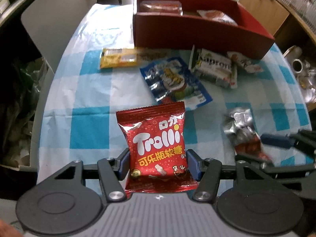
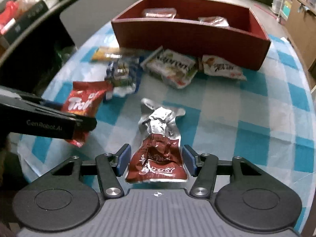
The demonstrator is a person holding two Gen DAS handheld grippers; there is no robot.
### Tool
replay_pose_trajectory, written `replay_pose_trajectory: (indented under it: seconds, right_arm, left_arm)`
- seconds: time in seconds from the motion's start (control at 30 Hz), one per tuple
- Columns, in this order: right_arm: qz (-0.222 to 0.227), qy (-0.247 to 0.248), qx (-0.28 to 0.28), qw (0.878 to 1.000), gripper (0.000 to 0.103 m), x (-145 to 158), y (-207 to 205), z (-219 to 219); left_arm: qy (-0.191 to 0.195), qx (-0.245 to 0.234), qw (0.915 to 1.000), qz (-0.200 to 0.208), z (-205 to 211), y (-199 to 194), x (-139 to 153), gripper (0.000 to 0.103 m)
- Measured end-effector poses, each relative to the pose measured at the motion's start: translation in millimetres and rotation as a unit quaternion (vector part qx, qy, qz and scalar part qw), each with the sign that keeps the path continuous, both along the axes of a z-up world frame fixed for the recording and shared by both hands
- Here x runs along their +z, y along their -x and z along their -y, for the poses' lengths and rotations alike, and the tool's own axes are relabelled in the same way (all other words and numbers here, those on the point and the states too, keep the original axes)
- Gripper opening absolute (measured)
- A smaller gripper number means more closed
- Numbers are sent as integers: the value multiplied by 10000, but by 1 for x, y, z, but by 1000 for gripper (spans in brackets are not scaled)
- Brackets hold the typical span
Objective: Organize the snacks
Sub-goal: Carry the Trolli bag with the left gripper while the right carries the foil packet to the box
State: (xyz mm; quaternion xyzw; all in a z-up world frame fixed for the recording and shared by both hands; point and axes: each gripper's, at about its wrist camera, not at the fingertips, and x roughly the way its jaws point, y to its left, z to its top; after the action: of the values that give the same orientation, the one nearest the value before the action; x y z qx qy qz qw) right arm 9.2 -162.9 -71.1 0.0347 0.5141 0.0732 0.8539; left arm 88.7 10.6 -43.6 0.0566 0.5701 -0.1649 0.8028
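My left gripper [image 1: 158, 165] pinches the red gummy bag [image 1: 156, 138] by its lower sides, both blue pads pressed into the foil; the bag stands up between them above the checked tablecloth [image 1: 90, 130]. My right gripper [image 2: 156, 163] straddles the crumpled silver-and-brown packet [image 2: 160, 144]; the left pad seems to touch its edge, but a sliver of cloth shows beside the right pad, so I cannot tell whether that grip is firm. I judge this to be the pick-up step, one snack per hand. The red box [image 2: 189, 37] sits at the far side of the table with two packets already lying in it; a yellow packet [image 1: 118, 57], a blue bag [image 1: 173, 81] and two white-wrapped snacks lie loose in front of its wall. Next I should confirm the right hold, then lift both hands clear of the loose snacks and over the near wall; the foil may slip.
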Motion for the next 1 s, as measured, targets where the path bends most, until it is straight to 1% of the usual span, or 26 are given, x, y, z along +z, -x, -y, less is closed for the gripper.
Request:
replay_pose_trajectory:
  seconds: [0.07, 0.13, 0.17, 0.2, 0.23, 0.27, 0.3, 0.33, 0.37, 0.4, 0.43, 0.47, 0.57, 0.63, 0.83, 1.0]
  right_arm:
    - [80, 184, -42, 9998, 71, 0, -4, -1]
    - [173, 302, -49, 9994, 83, 1, -10, -2]
    - [178, 307, -39, 9994, 85, 0, -13, -3]
    - [160, 291, -40, 9994, 84, -3, -16, -4]
    - [103, 283, -7, 9995, 81, -8, -19, -6]
    - [68, 352, 17, 9994, 81, -12, -19, -8]
    - [172, 584, 96, 9981, 81, -14, -18, -13]
    - [212, 685, 140, 9973, 80, -15, -16, -16]
    - [215, 652, 122, 9976, 78, -14, -15, -17]
    - [218, 621, 102, 9978, 73, -12, -14, -16]
    - [227, 612, 106, 9978, 63, -11, -12, -15]
    - [224, 588, 96, 9980, 57, -9, -11, -14]
    - [170, 421, 85, 9989, 56, -8, -8, -11]
    - [159, 345, 65, 9993, 56, -5, -6, -10]
    - [445, 94, -49, 9990, 56, 10, -3, -2]
    - [672, -66, -145, 9976, 55, 23, -5, 5]
  left_arm:
    - [-23, -21, 10000, 2, 0, 1, -2, 53]
    - [-50, -40, 10000, 39, 1, 1, -2, 53]
    - [-67, -45, 10000, 43, 1, 1, -2, 53]
    - [-81, -52, 9999, 45, 1, 1, -2, 53]
    - [-112, -78, 9999, 65, 3, 0, -3, 53]
    - [-141, -101, 9998, 80, 4, 0, -3, 53]
    - [-178, -124, 9997, 96, 5, 0, -3, 53]
    - [-205, -135, 9996, 109, 6, 0, -3, 53]
    - [-218, -147, 9996, 120, 7, 0, -3, 53]
    - [-216, -168, 9996, 119, 8, 0, -3, 53]
    - [-207, -198, 9995, 115, 9, 1, -2, 53]
    - [-194, -227, 9995, 116, 10, 3, -2, 53]
    - [-143, -278, 9994, 116, 11, 6, 0, 53]
    - [-131, -279, 9993, 191, 12, 7, 3, 53]
    - [-114, -327, 9980, 522, 17, 11, 18, 53]
    - [-103, -404, 9969, 670, 26, 9, 25, 53]
